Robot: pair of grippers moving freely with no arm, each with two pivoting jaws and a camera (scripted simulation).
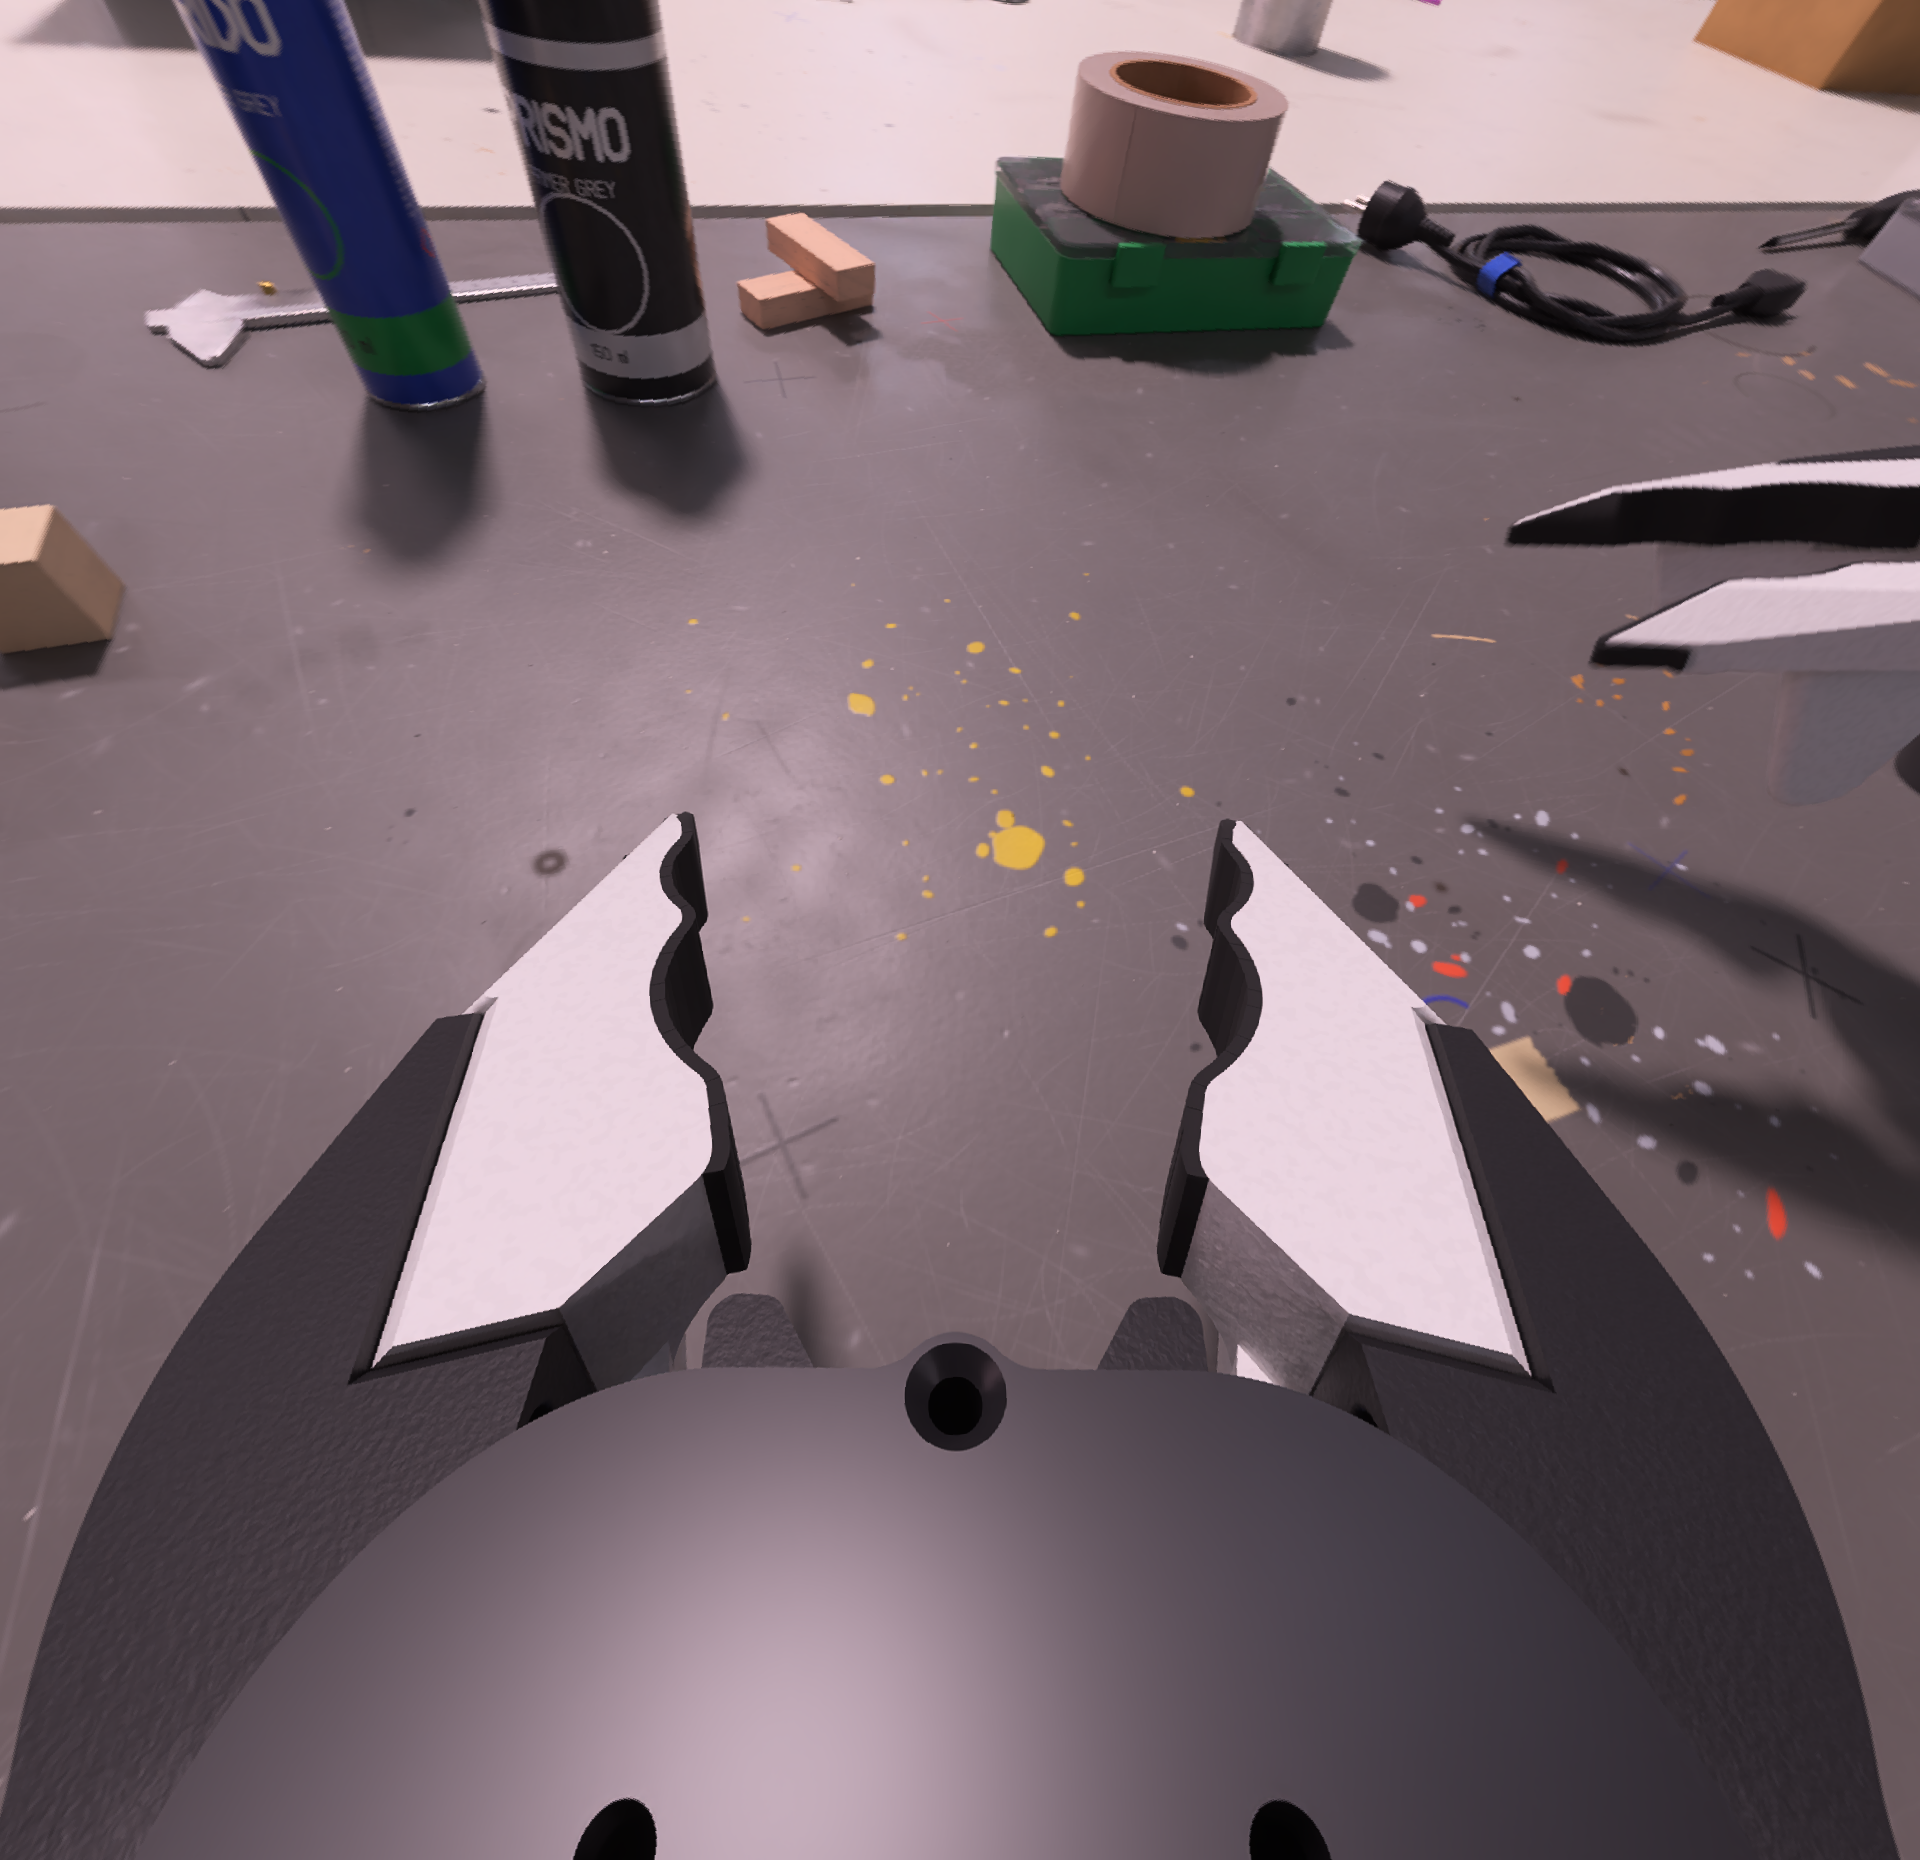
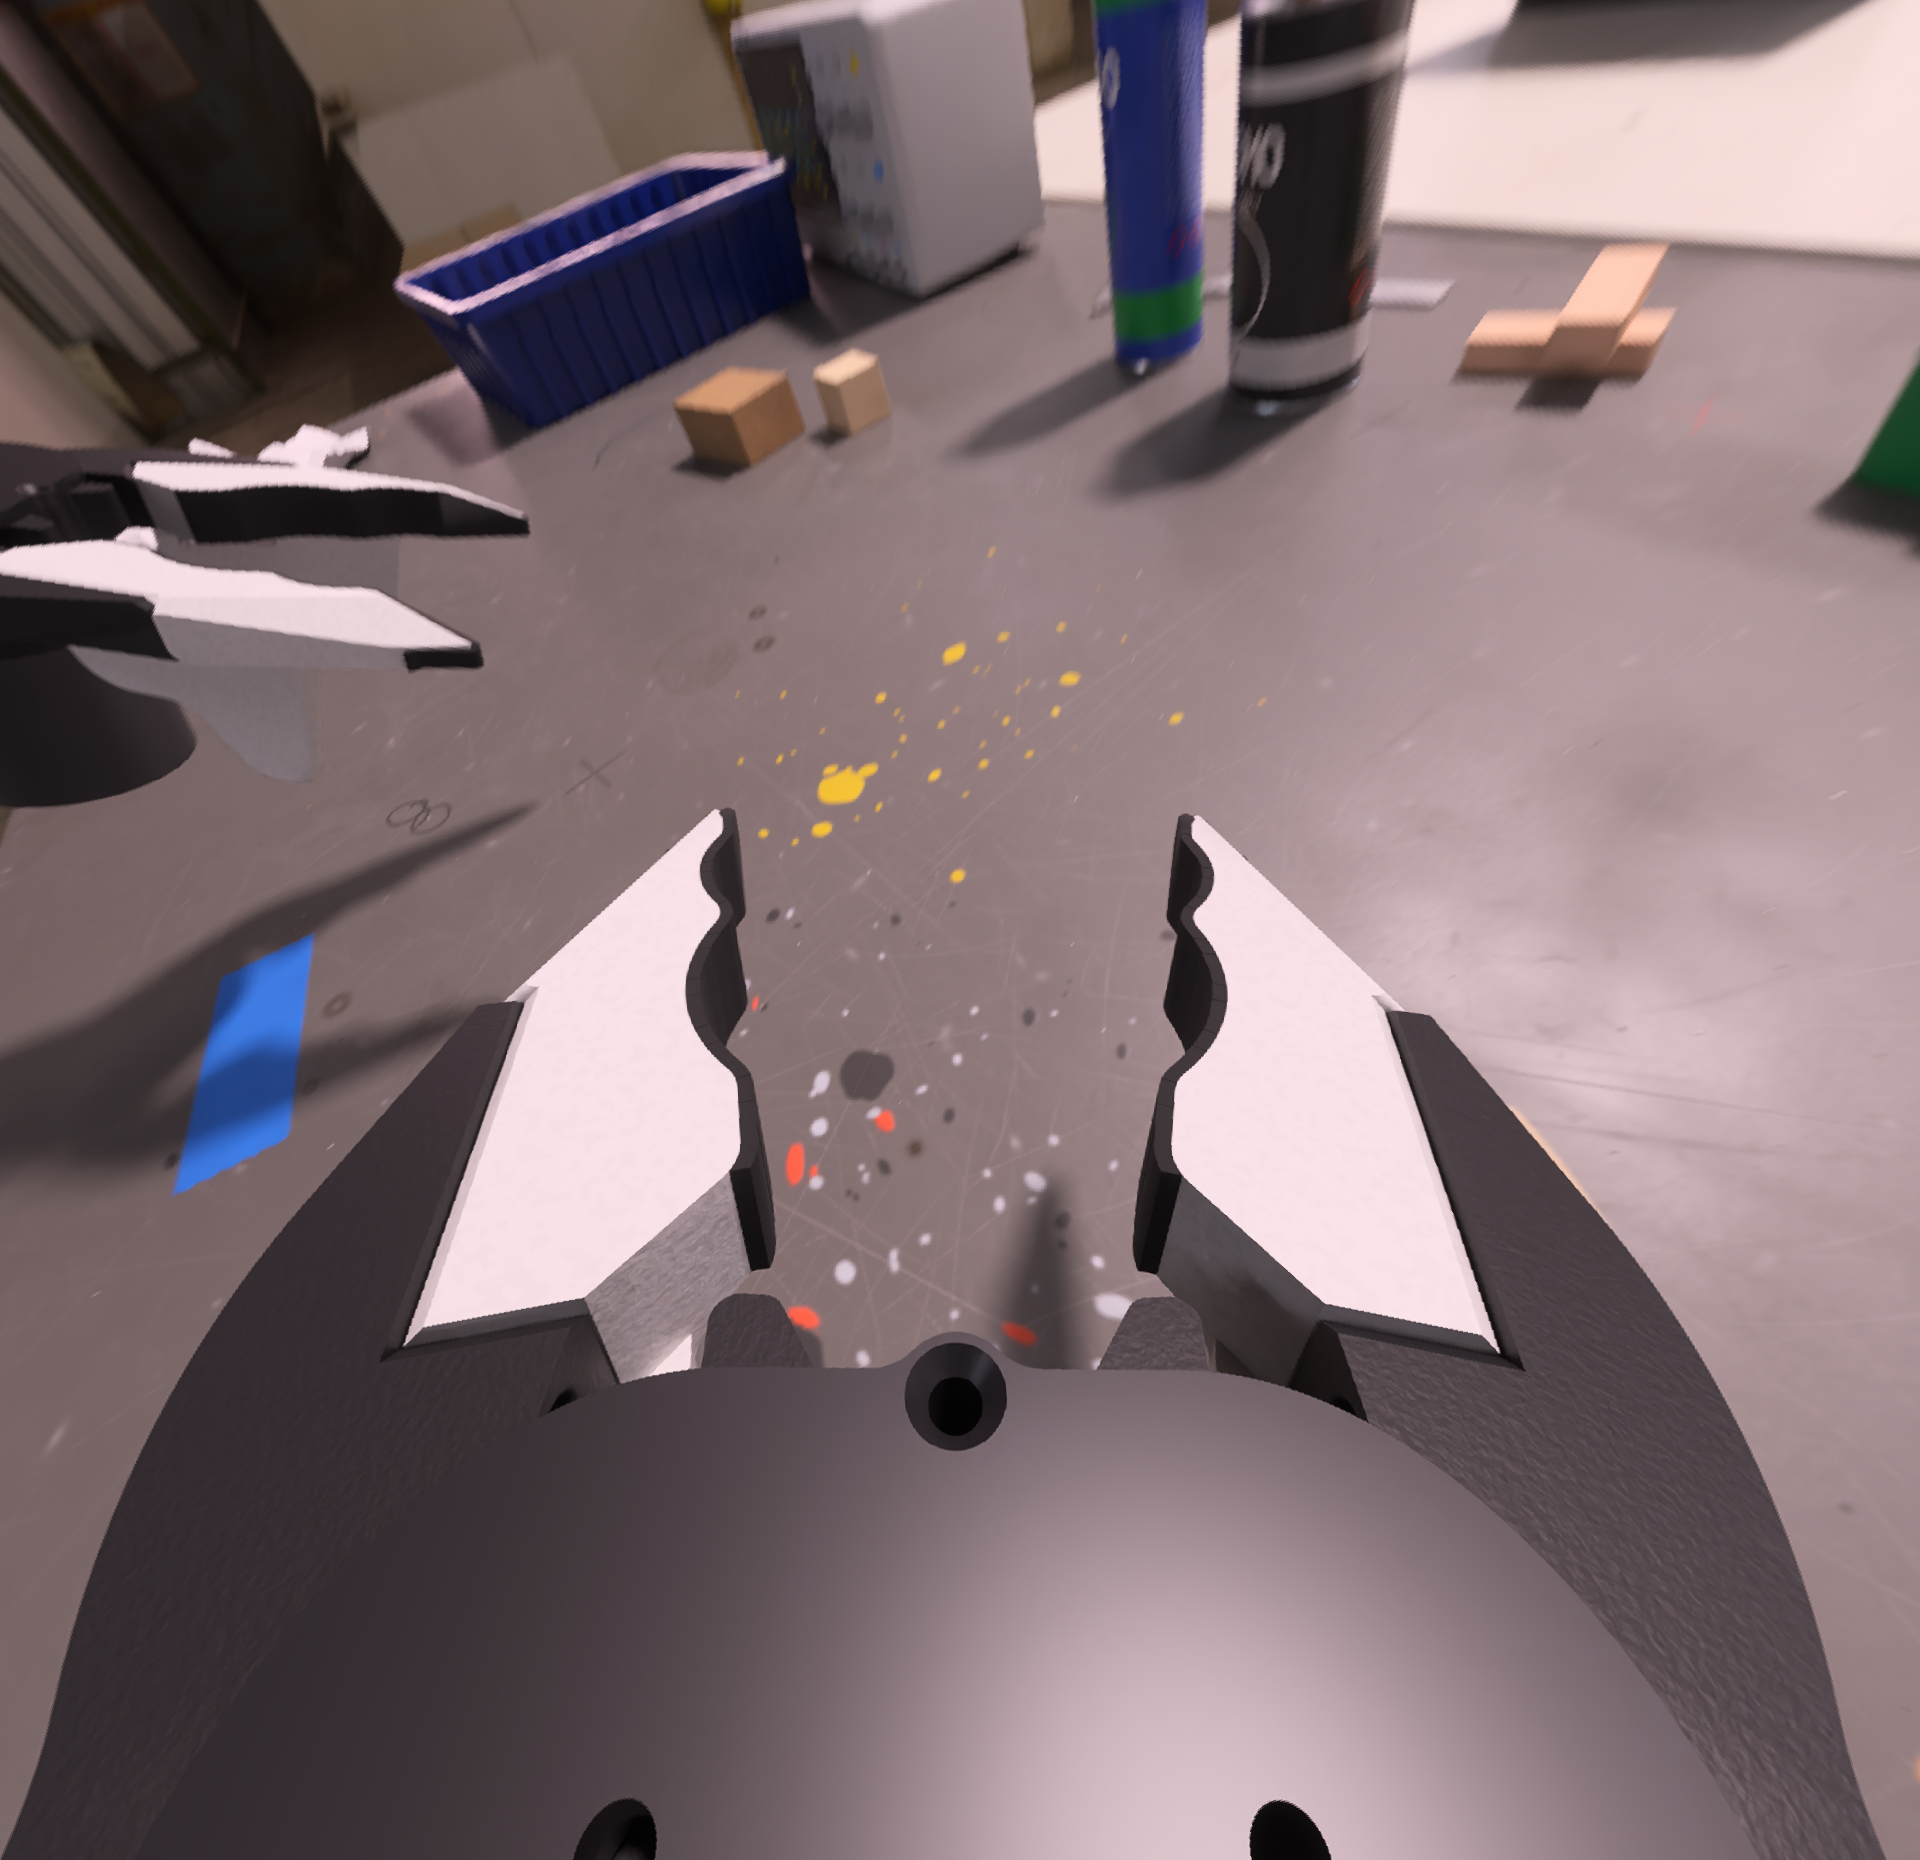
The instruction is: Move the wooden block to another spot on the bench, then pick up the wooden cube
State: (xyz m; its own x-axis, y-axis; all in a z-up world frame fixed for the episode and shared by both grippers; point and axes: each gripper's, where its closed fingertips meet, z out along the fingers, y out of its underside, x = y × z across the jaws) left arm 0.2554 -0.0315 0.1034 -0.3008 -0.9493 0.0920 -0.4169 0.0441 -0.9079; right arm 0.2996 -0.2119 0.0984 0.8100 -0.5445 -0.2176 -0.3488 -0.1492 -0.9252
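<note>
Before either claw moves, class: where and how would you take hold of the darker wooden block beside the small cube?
Grip the wooden block across its two upright side faces, coming down from above. It sits flat with its top clear, apart from the wooden cube.

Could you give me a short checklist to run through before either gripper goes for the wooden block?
1. Left gripper open and empty: ok.
2. Right gripper open and empty: ok.
3. Wooden block and wooden cube apart, room for fingers between them: cannot tell; the gap looks narrow.
4. Path across the bench to the block free of objects: ok, only paint specks.
5. Blue bin behind the block leaves clearance: ok, it stands apart.
6. Blue spray can and black spray can upright, off the approach line: ok.
</note>
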